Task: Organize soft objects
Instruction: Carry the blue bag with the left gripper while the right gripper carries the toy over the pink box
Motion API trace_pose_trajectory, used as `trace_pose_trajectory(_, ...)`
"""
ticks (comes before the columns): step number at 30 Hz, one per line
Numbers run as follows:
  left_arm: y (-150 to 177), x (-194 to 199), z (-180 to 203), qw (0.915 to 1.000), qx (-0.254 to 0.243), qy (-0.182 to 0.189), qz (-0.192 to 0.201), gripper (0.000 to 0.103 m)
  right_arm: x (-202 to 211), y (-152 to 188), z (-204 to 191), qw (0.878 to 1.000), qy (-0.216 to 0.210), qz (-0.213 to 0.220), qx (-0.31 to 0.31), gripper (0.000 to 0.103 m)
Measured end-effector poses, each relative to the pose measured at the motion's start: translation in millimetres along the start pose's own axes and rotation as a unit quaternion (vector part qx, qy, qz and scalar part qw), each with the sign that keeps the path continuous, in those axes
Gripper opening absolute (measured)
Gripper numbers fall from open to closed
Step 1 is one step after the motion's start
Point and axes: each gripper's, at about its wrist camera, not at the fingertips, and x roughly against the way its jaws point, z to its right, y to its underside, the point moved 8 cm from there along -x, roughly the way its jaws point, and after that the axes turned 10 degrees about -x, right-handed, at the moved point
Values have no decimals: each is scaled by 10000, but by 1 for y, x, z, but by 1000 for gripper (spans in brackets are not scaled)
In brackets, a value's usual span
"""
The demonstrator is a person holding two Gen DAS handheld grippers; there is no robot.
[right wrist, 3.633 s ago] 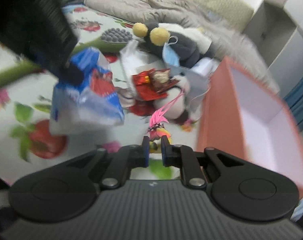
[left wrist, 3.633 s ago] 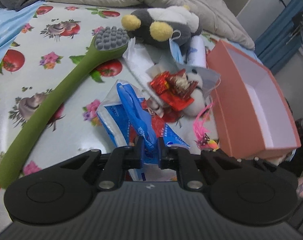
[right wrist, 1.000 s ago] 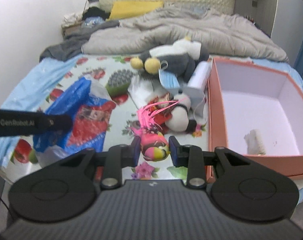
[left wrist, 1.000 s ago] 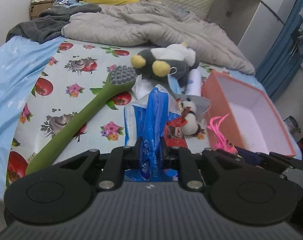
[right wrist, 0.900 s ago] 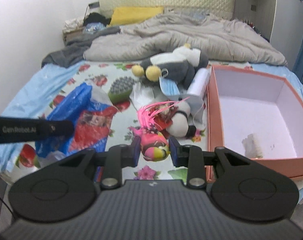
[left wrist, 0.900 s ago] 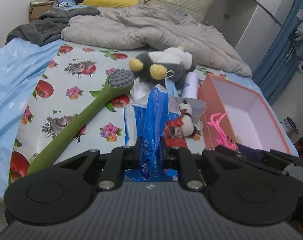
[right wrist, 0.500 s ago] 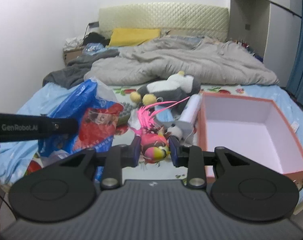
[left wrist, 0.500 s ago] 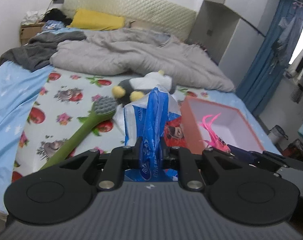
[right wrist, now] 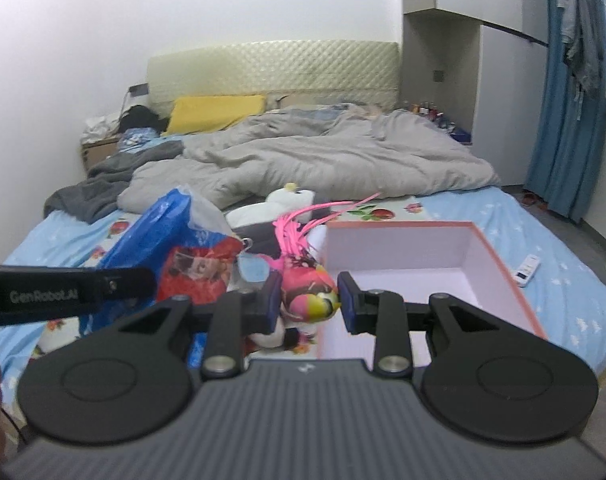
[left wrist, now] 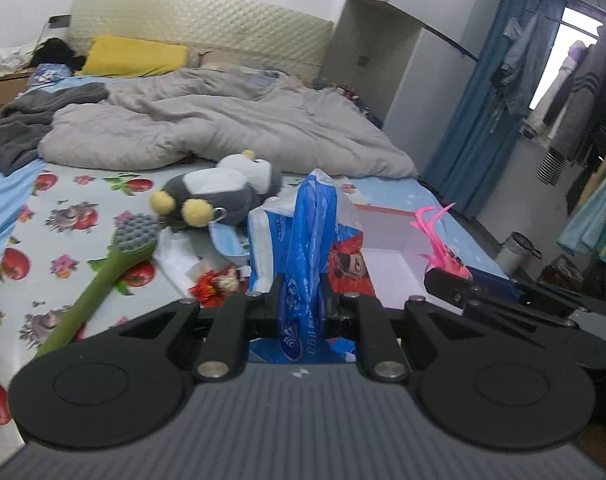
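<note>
My left gripper [left wrist: 301,300] is shut on a blue, white and red plastic bag [left wrist: 309,240], which hangs lifted above the bed. The same bag [right wrist: 175,248] shows at the left of the right wrist view, beside the left gripper's black finger [right wrist: 63,286]. My right gripper [right wrist: 309,300] is shut on a small pink and yellow toy with long pink strands [right wrist: 307,292], held up in front of the open salmon box [right wrist: 503,264]. That toy [left wrist: 437,248] and the box [left wrist: 387,256] also appear right of the bag in the left wrist view.
On the fruit-print cloth [left wrist: 63,216] lie a grey and white plush with yellow feet [left wrist: 219,192], a long green brush [left wrist: 115,256], a face mask [left wrist: 227,240] and red wrappers [left wrist: 215,284]. A grey duvet [right wrist: 323,160] fills the far bed. A remote [right wrist: 526,269] lies right of the box.
Both grippers have risen and tilted up with their loads; the bed and box now sit lower and smaller, and more of the room shows. Neither grip has changed.
</note>
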Motion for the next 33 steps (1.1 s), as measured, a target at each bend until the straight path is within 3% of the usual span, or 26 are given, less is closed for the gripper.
trace_pose_trajectory(15,-32,-81,39,9978,-237,523,-332,17,-20,-8,70,9982,459,-93,-377,33)
trace_pose_trajectory(23,-47,-148,58,9935,-578,636,-746,17,-67,1,108,9940,697,-667,-512,33)
trace_pose_trajectory(33,-42,-219,76,9825,-920,683,-1465,17,-124,22,158,9804,892,-1442,-1003,33)
